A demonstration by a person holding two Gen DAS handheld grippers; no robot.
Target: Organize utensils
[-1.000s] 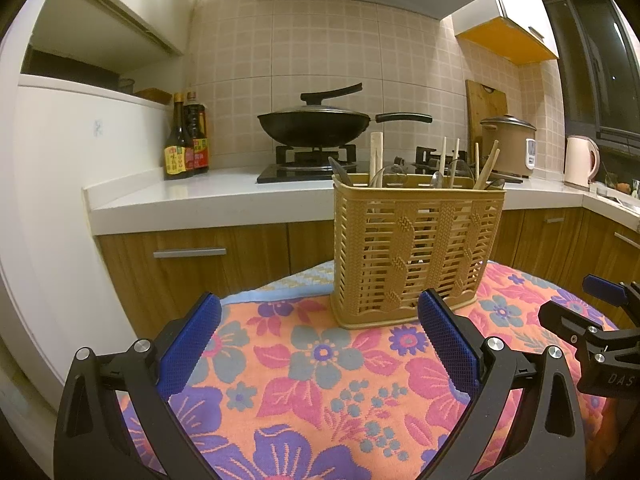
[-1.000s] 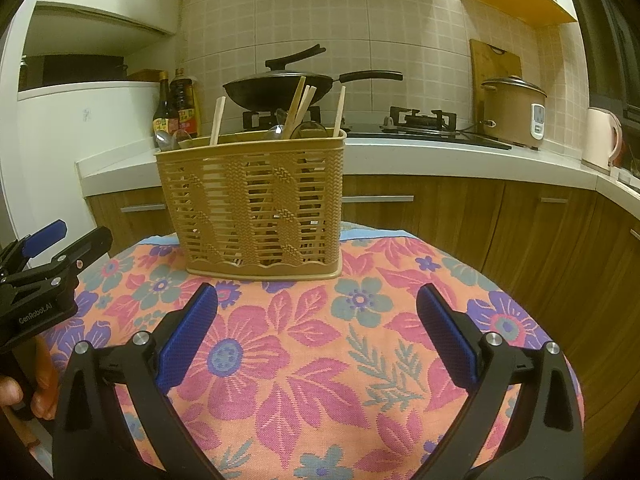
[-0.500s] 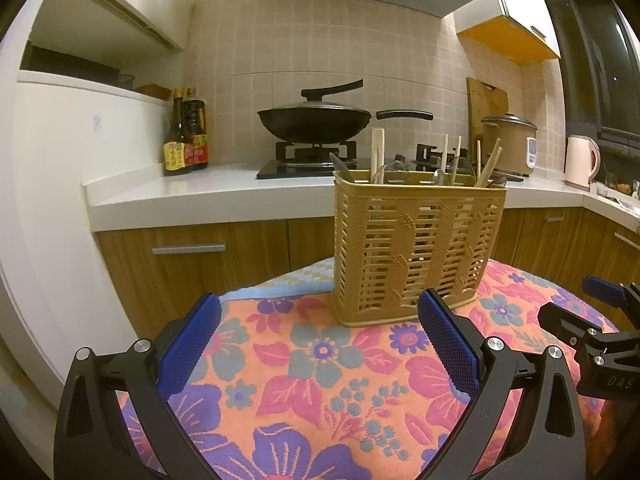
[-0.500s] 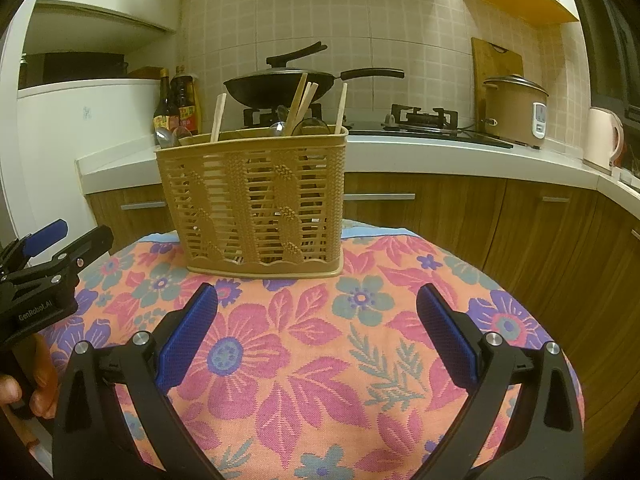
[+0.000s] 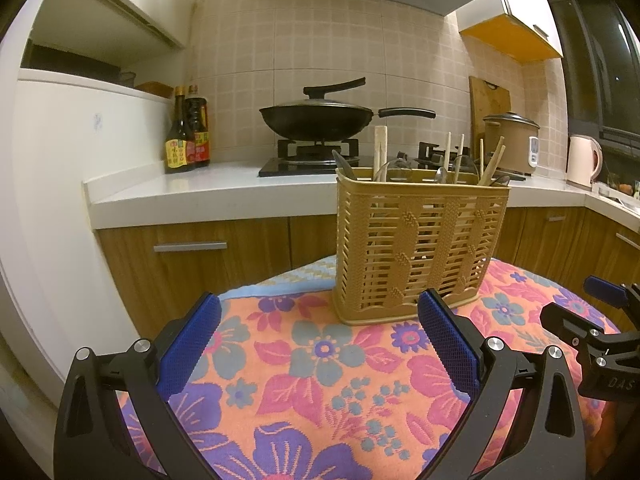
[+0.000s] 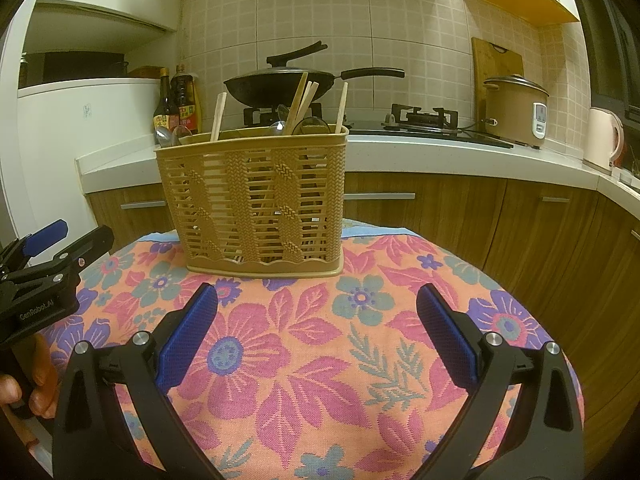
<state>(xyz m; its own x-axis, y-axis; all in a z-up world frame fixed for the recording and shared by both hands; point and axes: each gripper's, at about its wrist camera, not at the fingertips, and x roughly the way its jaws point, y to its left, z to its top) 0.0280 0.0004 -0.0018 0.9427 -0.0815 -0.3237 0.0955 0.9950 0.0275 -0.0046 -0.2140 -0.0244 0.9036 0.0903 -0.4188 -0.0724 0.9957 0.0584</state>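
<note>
A tan slatted utensil basket (image 5: 416, 248) (image 6: 256, 204) stands upright on the flowered tablecloth (image 5: 320, 380) (image 6: 304, 360). Wooden chopsticks (image 6: 302, 100) (image 5: 492, 160), spoons (image 6: 168, 136) and other utensils stick out of its top. My left gripper (image 5: 320, 344) is open with nothing between its fingers, a little in front of the basket. My right gripper (image 6: 316, 332) is open too, empty, short of the basket's front. Each gripper shows at the edge of the other's view: the right one (image 5: 592, 328), the left one (image 6: 48, 256) with a hand (image 6: 24, 388) holding it.
Behind the table runs a white counter (image 5: 208, 192) over wooden cabinets (image 6: 460, 216). On it stand a lidded black wok (image 5: 316, 116) on a gas hob, two sauce bottles (image 5: 188, 136), a rice cooker (image 6: 514, 112) and a kettle (image 5: 582, 160). The table's edge lies near the cabinets.
Both views have tilted up slightly, so the basket sits a little lower in frame. Both grippers stay open and nothing was taken or let go.
</note>
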